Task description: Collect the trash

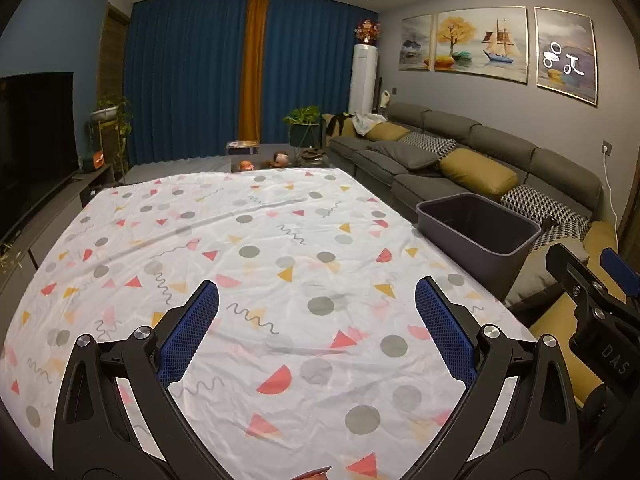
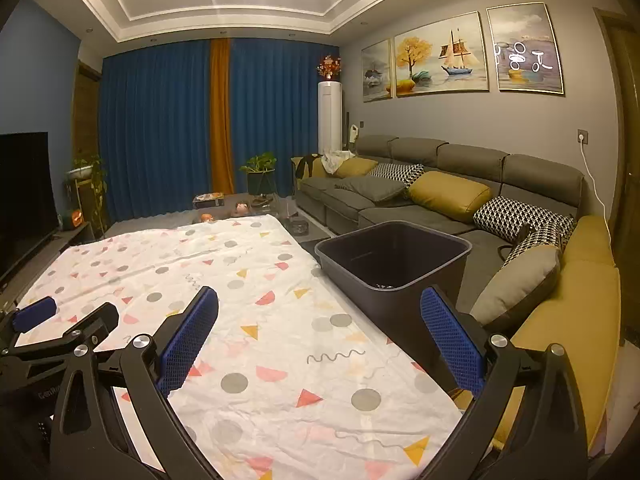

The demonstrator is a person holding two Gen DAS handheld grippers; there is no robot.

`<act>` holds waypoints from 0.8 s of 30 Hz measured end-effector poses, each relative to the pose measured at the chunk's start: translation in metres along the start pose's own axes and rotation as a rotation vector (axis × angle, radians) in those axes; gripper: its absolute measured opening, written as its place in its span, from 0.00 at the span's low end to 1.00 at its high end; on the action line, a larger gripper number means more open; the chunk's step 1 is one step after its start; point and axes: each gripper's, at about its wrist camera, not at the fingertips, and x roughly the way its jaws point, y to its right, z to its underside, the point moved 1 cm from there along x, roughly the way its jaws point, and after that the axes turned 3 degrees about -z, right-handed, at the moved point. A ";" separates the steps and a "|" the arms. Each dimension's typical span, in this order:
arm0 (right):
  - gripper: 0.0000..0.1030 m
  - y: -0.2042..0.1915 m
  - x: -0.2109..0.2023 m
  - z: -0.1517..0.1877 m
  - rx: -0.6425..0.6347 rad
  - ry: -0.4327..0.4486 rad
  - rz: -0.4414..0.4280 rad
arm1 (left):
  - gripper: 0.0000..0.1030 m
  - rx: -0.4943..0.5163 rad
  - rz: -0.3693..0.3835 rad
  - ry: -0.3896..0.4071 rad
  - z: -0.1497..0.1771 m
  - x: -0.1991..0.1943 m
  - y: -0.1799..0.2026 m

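A dark grey bin (image 1: 478,232) stands at the right edge of the table, also in the right wrist view (image 2: 394,260), with something small and dark at its bottom. The table is covered by a white patterned cloth (image 1: 260,264). My left gripper (image 1: 316,320) is open and empty above the cloth's near part. My right gripper (image 2: 320,328) is open and empty, over the cloth's right edge just short of the bin. A small reddish object (image 1: 314,473) peeks in at the bottom edge of the left wrist view. No other trash shows on the cloth.
A grey sofa (image 2: 440,200) with yellow and patterned cushions runs along the right. A TV (image 1: 32,140) stands on the left. A low table with plants and small items (image 1: 276,156) lies beyond the cloth. Each gripper shows in the other's view (image 1: 592,300) (image 2: 60,328).
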 end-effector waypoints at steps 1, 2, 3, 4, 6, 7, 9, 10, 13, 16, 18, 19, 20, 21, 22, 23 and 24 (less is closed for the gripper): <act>0.94 0.000 0.000 0.001 0.000 0.000 -0.001 | 0.94 0.000 0.000 0.001 0.000 -0.001 0.000; 0.94 -0.001 0.000 0.000 0.000 0.001 -0.002 | 0.94 0.000 0.001 0.002 0.000 -0.001 0.000; 0.94 0.000 0.000 0.001 0.001 0.002 -0.003 | 0.94 0.000 0.002 0.002 0.000 -0.002 0.001; 0.94 0.000 0.000 0.001 0.002 0.003 -0.004 | 0.94 -0.001 0.004 0.001 0.000 -0.003 0.001; 0.94 0.000 0.000 0.000 0.001 0.001 -0.004 | 0.94 -0.004 0.008 -0.002 0.000 -0.003 0.001; 0.94 0.000 0.000 0.001 0.002 0.001 -0.004 | 0.94 -0.004 0.008 -0.001 0.000 -0.004 0.001; 0.94 0.000 -0.001 0.001 0.005 0.002 -0.005 | 0.94 -0.003 0.006 -0.001 0.000 -0.004 0.001; 0.94 -0.001 -0.001 0.001 0.006 0.002 -0.005 | 0.94 -0.004 0.007 -0.001 0.000 -0.004 0.001; 0.94 -0.002 -0.003 0.001 0.007 0.004 -0.006 | 0.94 -0.003 0.009 0.000 0.000 -0.004 0.001; 0.94 -0.001 -0.003 0.001 0.008 0.004 -0.006 | 0.94 -0.003 0.008 0.000 0.000 -0.005 0.001; 0.95 -0.002 -0.003 0.000 0.009 0.007 -0.006 | 0.94 -0.003 0.009 -0.001 0.000 -0.004 0.001; 0.95 -0.002 -0.003 0.000 0.009 0.008 -0.005 | 0.94 -0.002 0.009 -0.001 0.000 -0.005 0.001; 0.94 -0.003 -0.003 -0.001 0.010 0.010 -0.005 | 0.94 -0.002 0.010 0.000 0.000 -0.005 0.001; 0.94 -0.003 -0.004 -0.001 0.011 0.011 -0.006 | 0.94 -0.003 0.011 0.000 0.000 -0.006 0.001; 0.94 -0.004 -0.003 -0.002 0.011 0.012 -0.006 | 0.94 -0.002 0.011 0.001 -0.001 -0.007 0.002; 0.94 -0.004 -0.003 -0.001 0.012 0.011 -0.005 | 0.94 -0.002 0.011 0.000 -0.001 -0.007 0.001; 0.94 -0.004 -0.004 -0.001 0.013 0.011 -0.005 | 0.94 -0.002 0.012 0.000 -0.001 -0.007 0.001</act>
